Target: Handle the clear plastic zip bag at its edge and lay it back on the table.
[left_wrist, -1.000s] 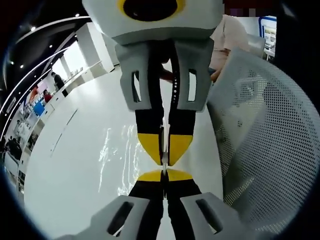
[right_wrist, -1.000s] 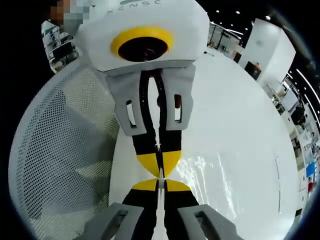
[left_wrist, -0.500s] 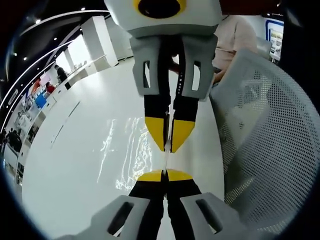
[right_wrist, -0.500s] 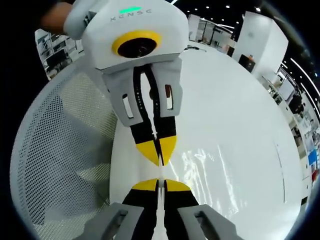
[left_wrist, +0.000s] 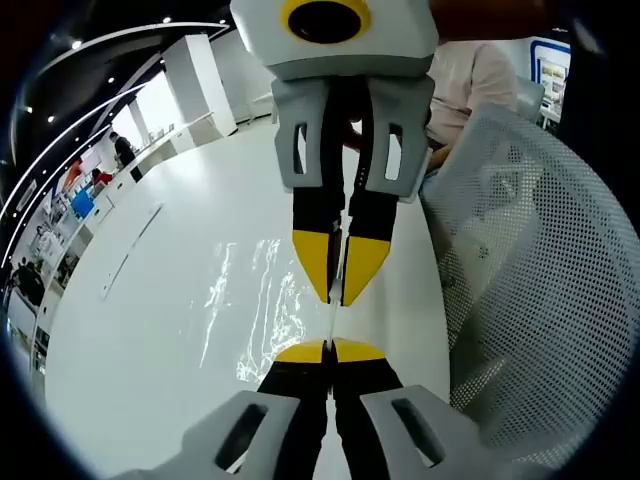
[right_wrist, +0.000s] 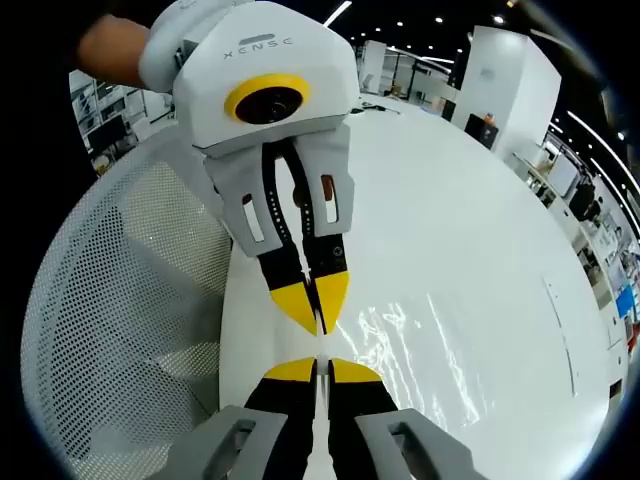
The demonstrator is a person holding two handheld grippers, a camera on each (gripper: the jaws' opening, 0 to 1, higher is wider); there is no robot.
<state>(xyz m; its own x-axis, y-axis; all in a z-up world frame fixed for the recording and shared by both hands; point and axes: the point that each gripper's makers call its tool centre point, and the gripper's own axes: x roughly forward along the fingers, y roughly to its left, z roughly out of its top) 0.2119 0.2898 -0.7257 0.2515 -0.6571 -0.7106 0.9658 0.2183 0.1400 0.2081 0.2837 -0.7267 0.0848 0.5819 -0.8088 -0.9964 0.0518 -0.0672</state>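
Since before, our grippers have drawn apart; both pinch the clear zip bag (left_wrist: 262, 300) edge over the white table (left_wrist: 150, 330), left gripper (left_wrist: 328, 352), right gripper (right_wrist: 317, 368), mesh chair (left_wrist: 540, 290) beside.

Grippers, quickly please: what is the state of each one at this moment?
Left gripper: shut on the edge of the clear zip bag.
Right gripper: shut on the same bag edge, facing the left one over the white table.

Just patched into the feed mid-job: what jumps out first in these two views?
Two yellow-tipped grippers meet nose to nose: in the left gripper view the left gripper rises from the bottom, facing the right gripper from above. Both are shut on one edge of the clear plastic zip bag, which glints over the white table. A white perforated mesh chair stands beside the table.
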